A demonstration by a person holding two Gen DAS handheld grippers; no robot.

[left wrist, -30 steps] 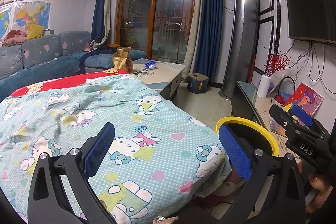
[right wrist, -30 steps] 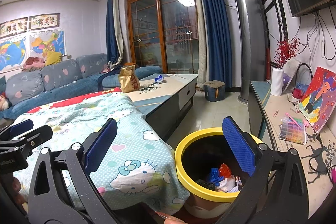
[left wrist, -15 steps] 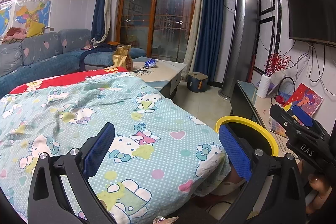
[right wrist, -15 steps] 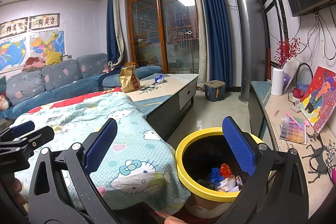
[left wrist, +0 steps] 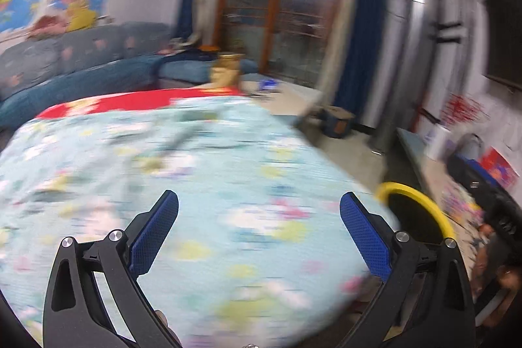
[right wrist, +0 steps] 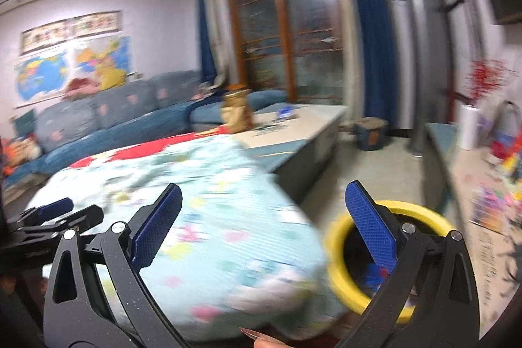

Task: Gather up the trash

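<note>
Both tongs, left (left wrist: 259,235) and right (right wrist: 264,229), gape wide and carry nothing. We see some trash already in the yellow bin (right wrist: 421,214) beside the bed (right wrist: 208,201); a blue wrapper (right wrist: 286,112) and paper bag (right wrist: 236,110) wait on the far surface (right wrist: 310,123).
</note>
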